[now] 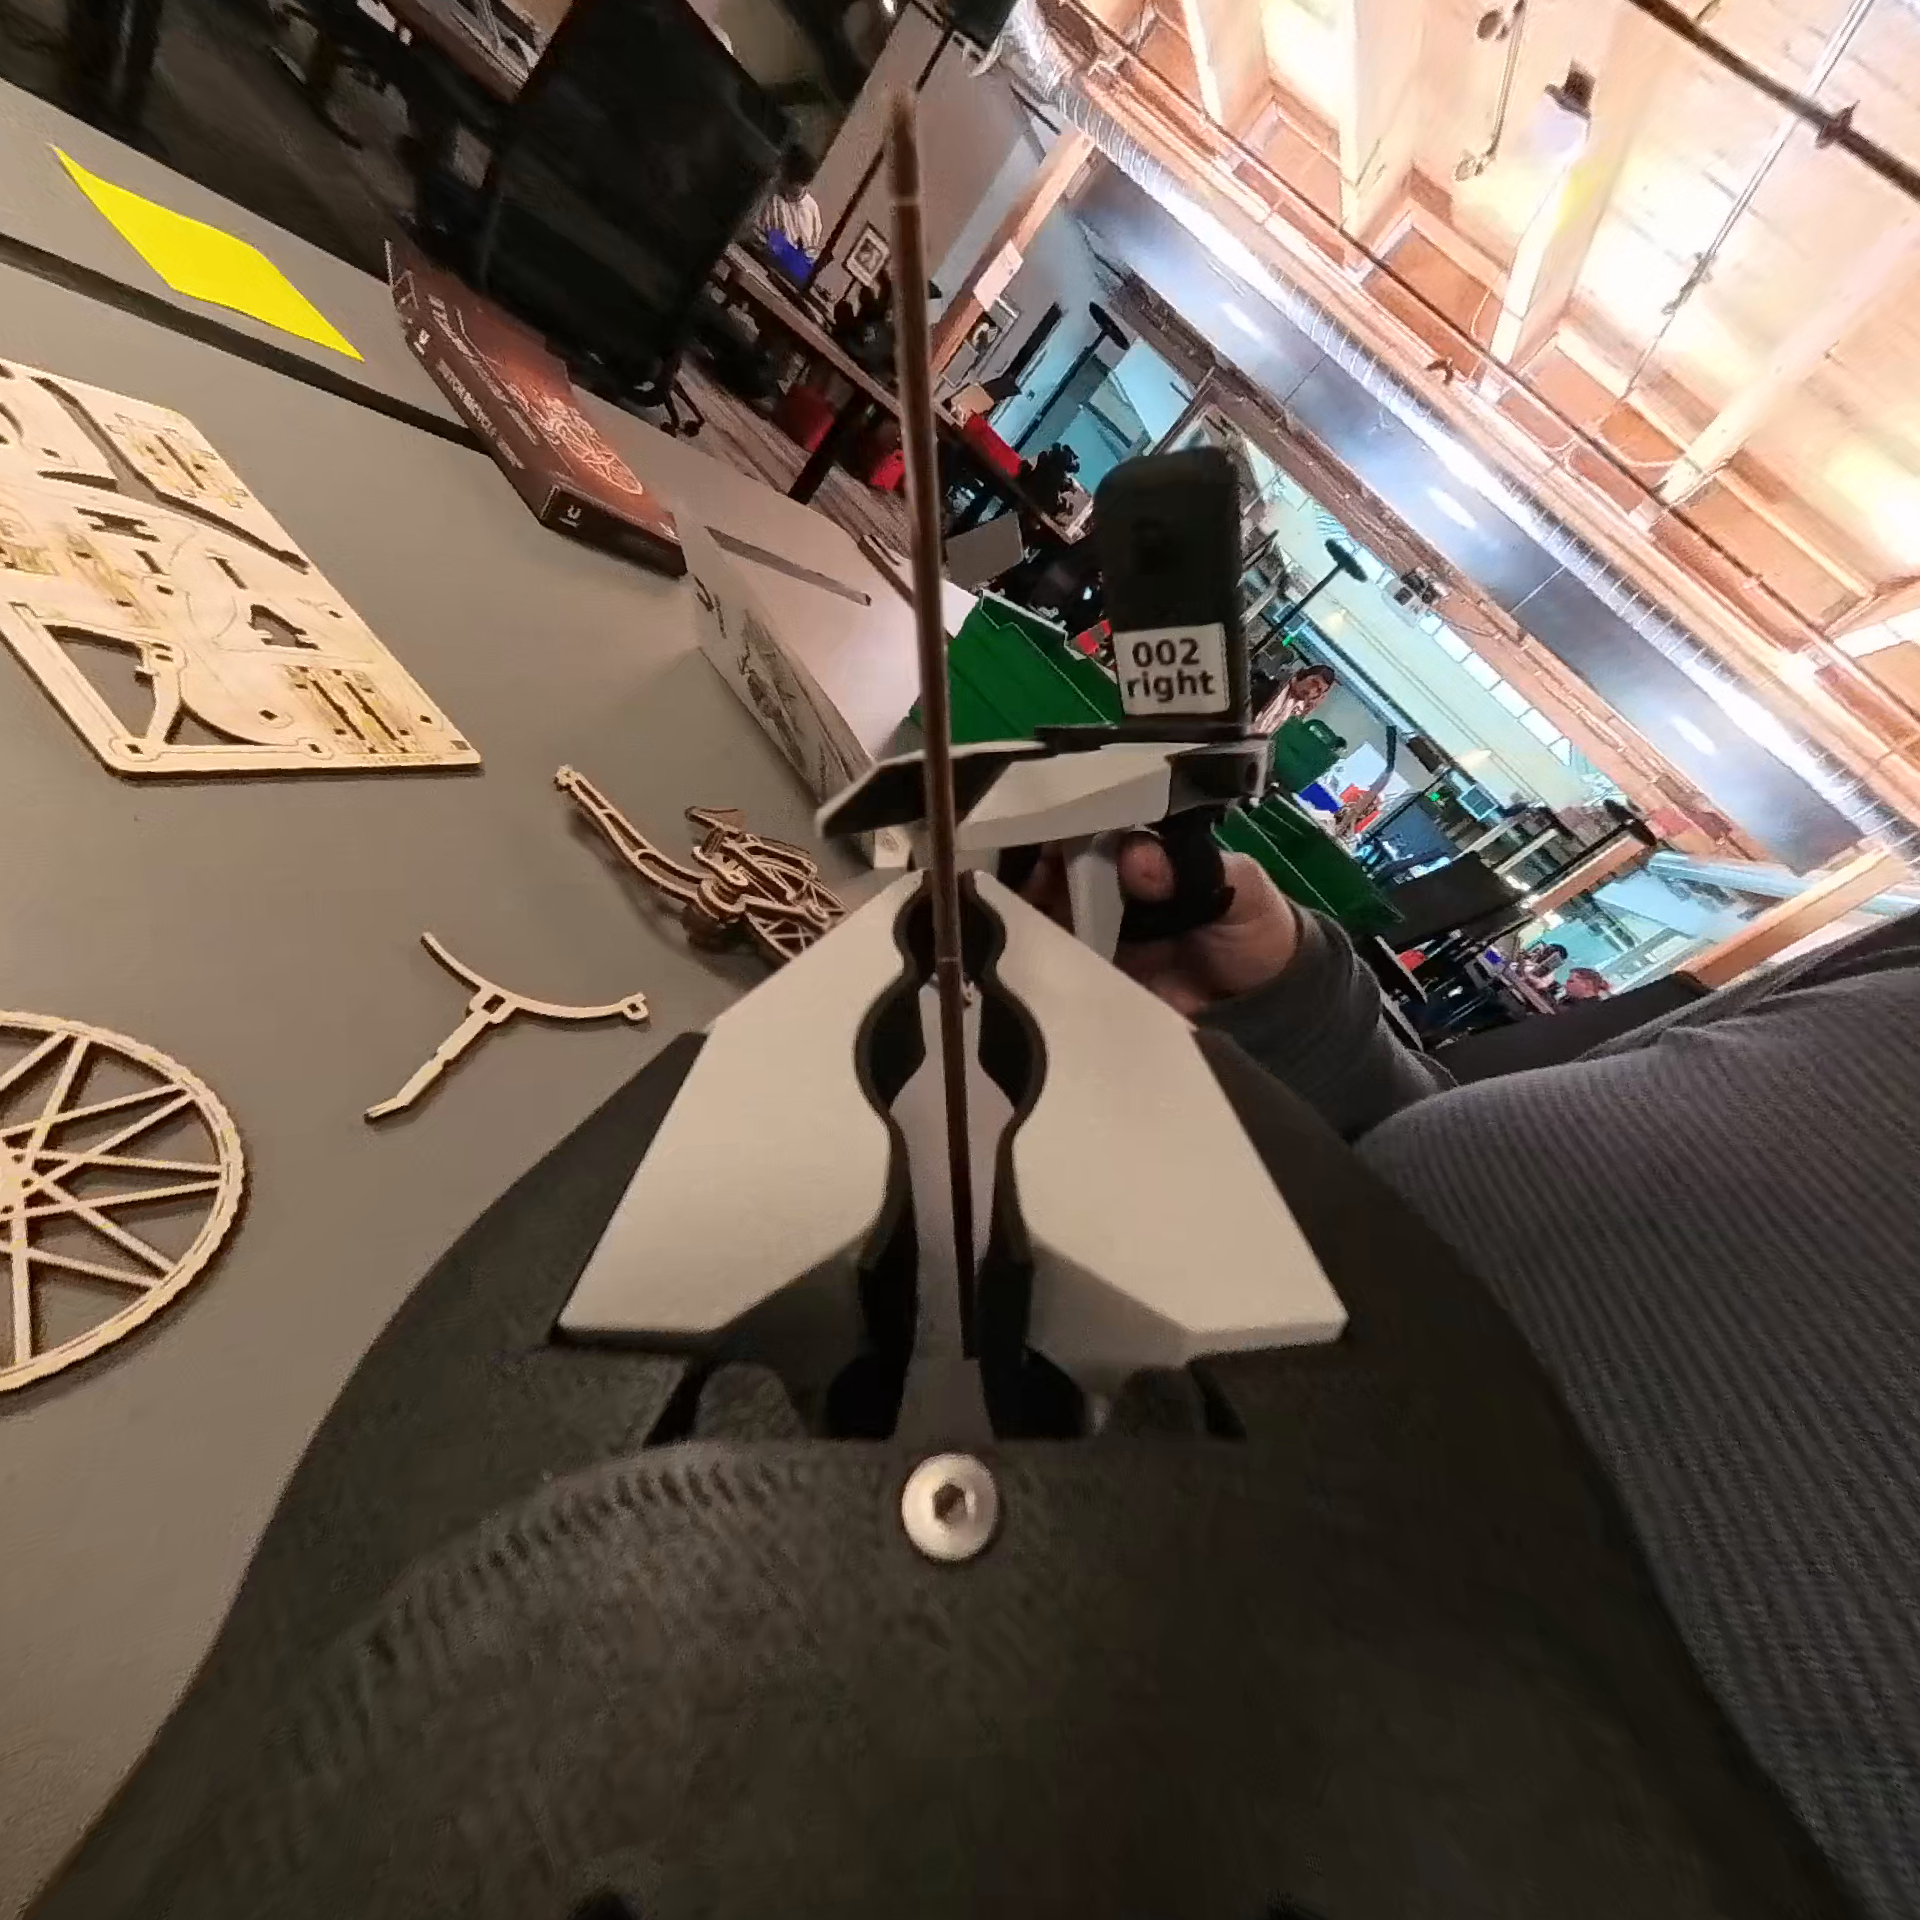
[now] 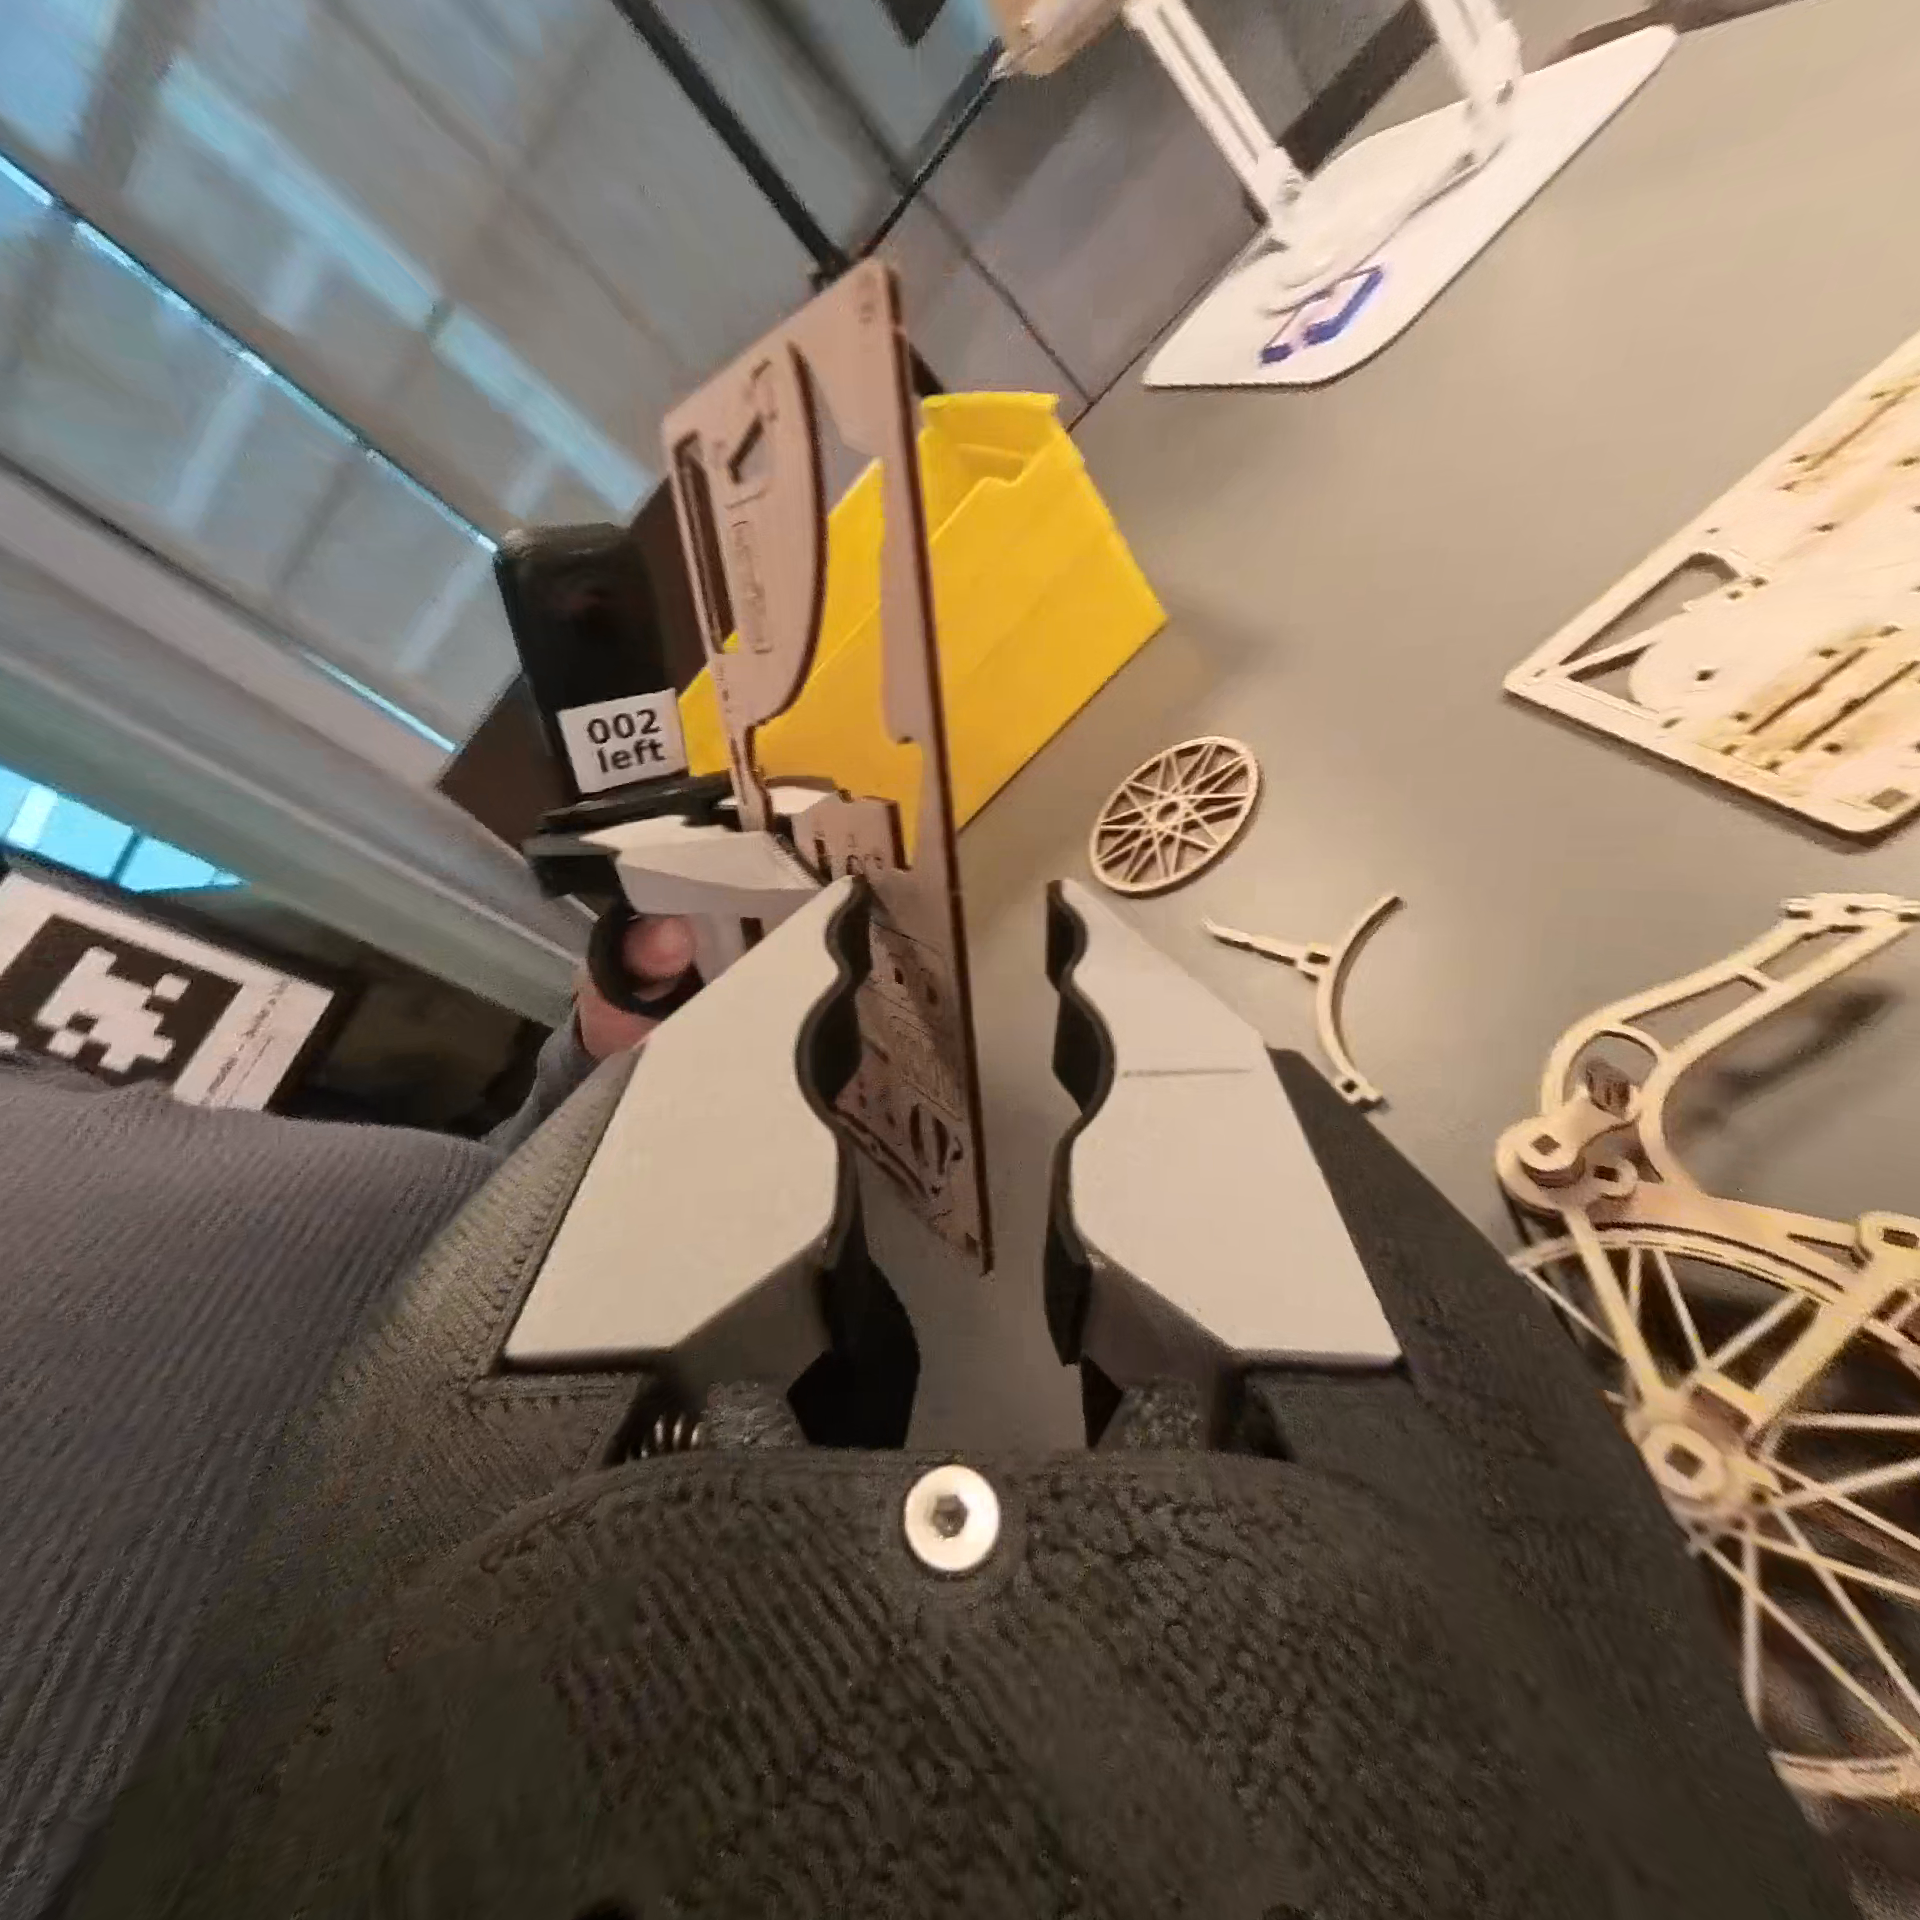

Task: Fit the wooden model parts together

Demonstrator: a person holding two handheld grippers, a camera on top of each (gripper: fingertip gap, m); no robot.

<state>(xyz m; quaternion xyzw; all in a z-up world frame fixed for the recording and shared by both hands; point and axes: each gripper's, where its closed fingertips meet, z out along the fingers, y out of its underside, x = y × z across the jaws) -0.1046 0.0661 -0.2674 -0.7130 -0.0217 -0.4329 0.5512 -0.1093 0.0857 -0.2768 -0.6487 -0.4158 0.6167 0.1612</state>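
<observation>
The left gripper (image 1: 948,935) jaws pinch a thin wooden sheet (image 2: 831,623) edge-on, lifted off the grey tabletop (image 1: 468,831). The right gripper (image 2: 951,904) jaws stand apart around the sheet's lower edge. Loose wheel (image 2: 1174,814), curved strut (image 2: 1320,966) and frame assembly (image 2: 1662,1143) lie beside.

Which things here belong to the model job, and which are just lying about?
Job: upright sheet in left gripper, open right gripper, wheel, curved piece, part-built model, flat sheet on table.
Lying about: yellow bin, brown box, white stand, yellow paper.
</observation>
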